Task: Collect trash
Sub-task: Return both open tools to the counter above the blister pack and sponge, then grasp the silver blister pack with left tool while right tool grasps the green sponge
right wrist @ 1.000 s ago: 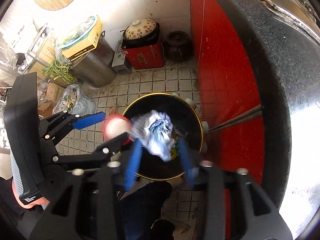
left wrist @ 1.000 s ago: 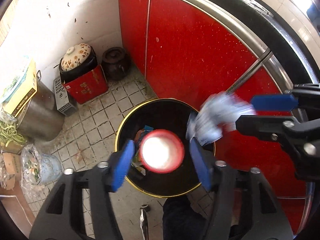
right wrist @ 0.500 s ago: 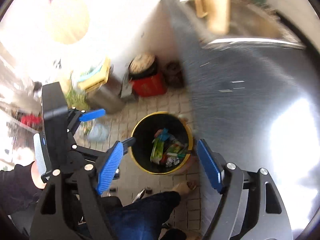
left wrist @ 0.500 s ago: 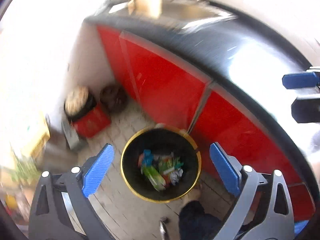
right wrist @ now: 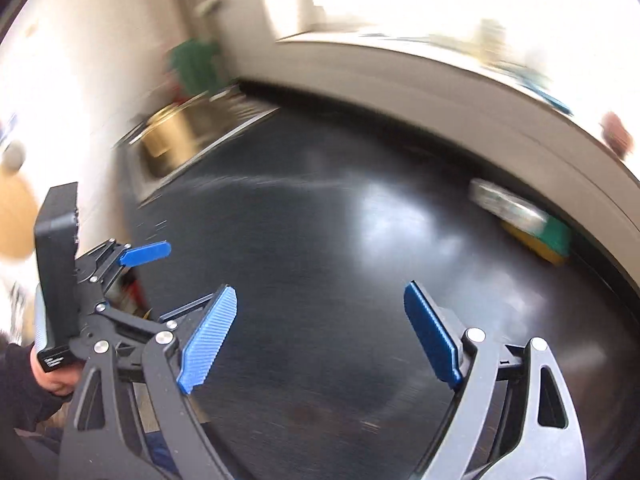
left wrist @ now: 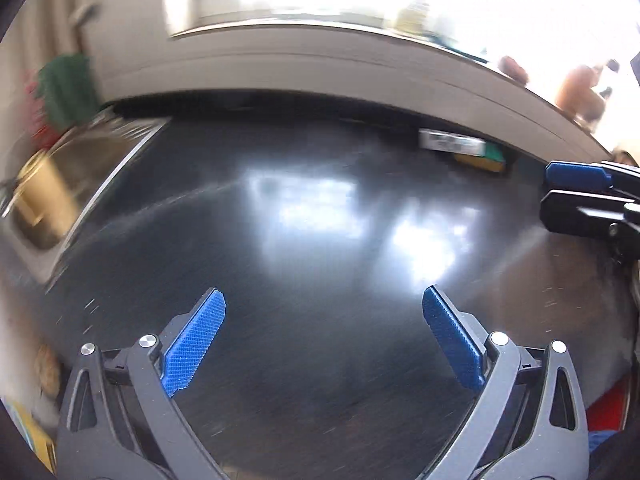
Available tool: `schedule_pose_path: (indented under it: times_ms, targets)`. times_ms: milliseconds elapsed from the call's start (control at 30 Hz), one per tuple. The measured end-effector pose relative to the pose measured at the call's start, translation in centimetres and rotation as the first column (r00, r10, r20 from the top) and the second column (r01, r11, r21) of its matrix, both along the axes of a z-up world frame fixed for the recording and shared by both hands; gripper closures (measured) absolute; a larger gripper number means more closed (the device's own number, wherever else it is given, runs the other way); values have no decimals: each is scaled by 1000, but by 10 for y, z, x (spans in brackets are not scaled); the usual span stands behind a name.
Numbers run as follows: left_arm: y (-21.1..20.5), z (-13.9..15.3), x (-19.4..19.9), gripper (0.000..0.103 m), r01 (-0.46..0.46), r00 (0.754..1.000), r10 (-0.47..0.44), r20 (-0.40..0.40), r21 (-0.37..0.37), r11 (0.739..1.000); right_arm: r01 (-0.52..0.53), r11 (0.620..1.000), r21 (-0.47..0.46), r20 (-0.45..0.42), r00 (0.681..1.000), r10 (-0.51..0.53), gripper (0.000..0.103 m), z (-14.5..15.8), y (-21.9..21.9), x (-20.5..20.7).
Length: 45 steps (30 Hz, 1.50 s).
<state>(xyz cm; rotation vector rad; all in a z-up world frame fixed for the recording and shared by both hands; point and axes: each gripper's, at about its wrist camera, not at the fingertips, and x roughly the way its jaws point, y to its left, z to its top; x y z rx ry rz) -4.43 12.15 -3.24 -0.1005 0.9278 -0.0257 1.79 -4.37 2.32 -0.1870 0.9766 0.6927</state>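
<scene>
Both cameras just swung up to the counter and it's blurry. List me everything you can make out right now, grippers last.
countertop: one, glossy black, fills the middle of both views.
sink: one, steel, set into the counter at its left end.
yellowish container: one, blurred, in the sink; kind unclear.
green item: one, blurred, by the wall behind the sink.
sponge: one, yellow and green, at the counter's back edge on the right.
pale wrapped item: one, whitish, right beside the sponge; too blurred to identify.
window ledge: one, pale, behind the counter, with blurred items on it.
left gripper: open, blue pads, empty.
right gripper: open, blue pads, empty.
</scene>
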Motion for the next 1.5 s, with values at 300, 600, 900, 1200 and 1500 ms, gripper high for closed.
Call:
schedule_pose_path:
  times_ms: [300, 600, 900, 1200, 1500]
  targets:
    - [-107, 1, 66, 7, 270, 963, -271, 1, 68, 960, 297, 954, 31, -9, 955, -297, 20, -12, -140, 13]
    - [-149, -8, 159, 7, 319, 948, -317, -36, 87, 944, 389, 921, 16, -36, 921, -388, 20, -26, -177, 49]
    - [-210, -33, 280, 7, 320, 948, -315, -53, 153, 935, 436, 900, -1, -83, 897, -434, 20, -44, -199, 94]
    - [-196, -75, 300, 7, 352, 936, -334, -111, 314, 882, 430, 903, -18, -154, 891, -427, 20, -78, -211, 138]
    - [-96, -69, 245, 7, 311, 944, -275, -184, 210, 927, 325, 943, -67, -192, 924, -332, 20, -120, -183, 201]
